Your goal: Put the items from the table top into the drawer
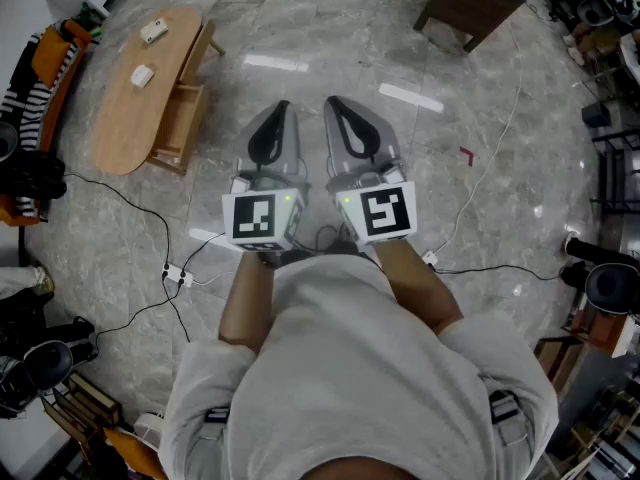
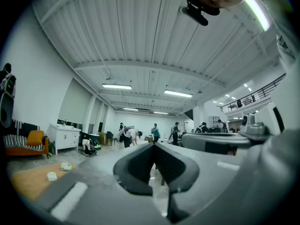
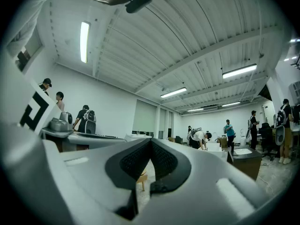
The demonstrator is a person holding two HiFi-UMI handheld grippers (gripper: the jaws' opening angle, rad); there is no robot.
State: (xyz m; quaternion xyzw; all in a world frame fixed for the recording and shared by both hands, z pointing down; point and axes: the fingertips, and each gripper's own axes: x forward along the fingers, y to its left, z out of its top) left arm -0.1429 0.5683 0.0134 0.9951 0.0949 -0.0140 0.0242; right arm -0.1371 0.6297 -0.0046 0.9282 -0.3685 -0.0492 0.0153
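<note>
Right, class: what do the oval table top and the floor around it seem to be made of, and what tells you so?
Table top: probably light wood or a wood veneer with a matte finish. It is an even warm tan and shows no glare.
Floor: likely polished stone or marble-look tile. It has grey cloudy veining, and bright streaks of the ceiling lights reflect off it, so it is glossy.

Two small pale items lay well apart on the oval wooden table: a boxy item near the far end and a white item nearer the middle. A wooden drawer jutted out from under the table's right edge
</note>
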